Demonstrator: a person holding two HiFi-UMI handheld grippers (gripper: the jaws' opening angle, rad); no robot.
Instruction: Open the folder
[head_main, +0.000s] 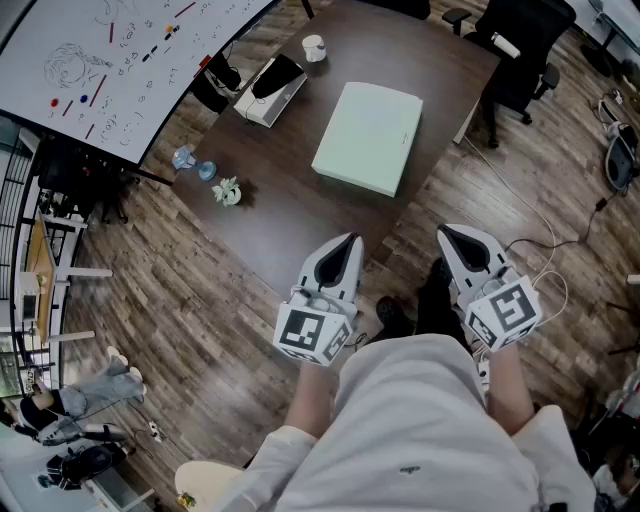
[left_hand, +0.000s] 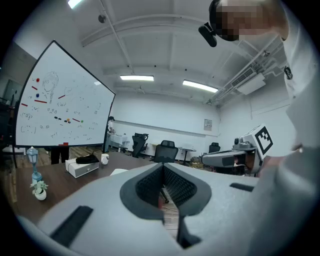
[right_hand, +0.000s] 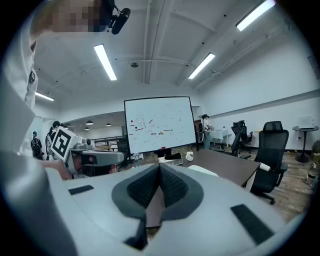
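Left gripper (head_main: 351, 240) and right gripper (head_main: 446, 233): both closed, empty.
Side by side; the pale green folder (head_main: 370, 135) lies shut on the table (head_main: 280, 220) ahead of them.

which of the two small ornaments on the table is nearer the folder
The white flower ornament; the blue lantern sits farther from the folder.

Mid tabletop (head_main: 290, 215): the folder (head_main: 368, 137). Left of it, a box (head_main: 268, 92), with a cup (head_main: 314, 47) just behind. Near the left edge, a small ornament (head_main: 227, 191). Beyond that edge, a whiteboard (head_main: 110, 60). Past the far right corner, an office chair (head_main: 520, 50). At the near edge, left claw (head_main: 352, 238) and right claw (head_main: 443, 231), side by side, apart, well short of the folder.
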